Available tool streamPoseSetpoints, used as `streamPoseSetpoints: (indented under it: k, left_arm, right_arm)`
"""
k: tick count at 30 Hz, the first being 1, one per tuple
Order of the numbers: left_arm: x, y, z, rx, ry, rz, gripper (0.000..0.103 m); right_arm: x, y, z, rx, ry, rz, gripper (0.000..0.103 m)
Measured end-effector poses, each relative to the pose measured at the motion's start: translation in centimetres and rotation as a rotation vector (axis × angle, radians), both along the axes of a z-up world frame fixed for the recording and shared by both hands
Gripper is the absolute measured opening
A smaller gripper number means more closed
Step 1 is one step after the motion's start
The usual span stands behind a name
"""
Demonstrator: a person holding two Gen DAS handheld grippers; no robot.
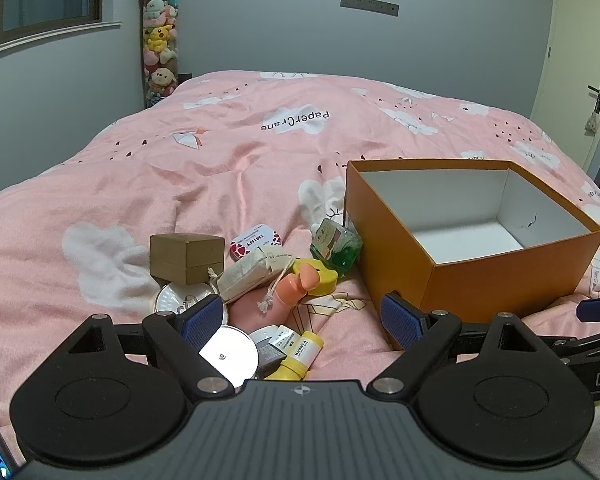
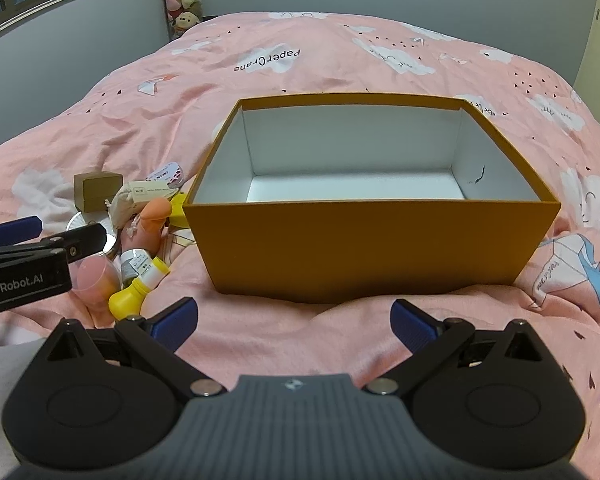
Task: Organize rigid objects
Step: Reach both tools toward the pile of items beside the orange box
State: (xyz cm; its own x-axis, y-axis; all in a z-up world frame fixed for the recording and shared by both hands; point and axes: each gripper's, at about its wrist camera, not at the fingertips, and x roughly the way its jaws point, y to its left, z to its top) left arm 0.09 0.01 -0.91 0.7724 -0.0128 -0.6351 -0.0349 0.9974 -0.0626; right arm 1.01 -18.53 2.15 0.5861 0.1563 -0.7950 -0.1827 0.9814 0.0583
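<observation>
An open orange box (image 1: pixel 480 276) with a white, empty inside stands on the pink bed; it also shows in the right wrist view (image 2: pixel 364 248). Left of it lies a pile: a brown cube box (image 1: pixel 186 258), a red-and-white mint tin (image 1: pixel 256 241), a green glass bottle (image 1: pixel 336 246), a cloth pouch (image 1: pixel 252 274), a peach and yellow toy (image 1: pixel 300 284), a yellow bottle (image 1: pixel 298 356) and a round mirror (image 1: pixel 230 354). My left gripper (image 1: pixel 304 320) is open above the pile's near side. My right gripper (image 2: pixel 294 324) is open in front of the box, holding nothing.
The pink quilt (image 1: pixel 228 152) covers the whole bed. A tall holder of plush toys (image 1: pixel 160 40) stands in the far corner. A door (image 1: pixel 580 60) is at the right. The left gripper's body (image 2: pixel 24 264) shows at the left of the right wrist view.
</observation>
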Motion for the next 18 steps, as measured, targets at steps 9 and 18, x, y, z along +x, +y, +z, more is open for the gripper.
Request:
streamPoseSetpoints:
  k: [9,18]
  left_arm:
    - [0.4,1.0,0.1,-0.048,0.025,0.000,0.095]
    - [2.1,3.5,0.1,-0.033,0.106,-0.034,0.069]
  right_arm:
    - [0.7,1.1,0.1,-0.049,0.005,0.099,0.100]
    - [3.5,2.7,1.3,0.002,-0.023,0.275,0.078]
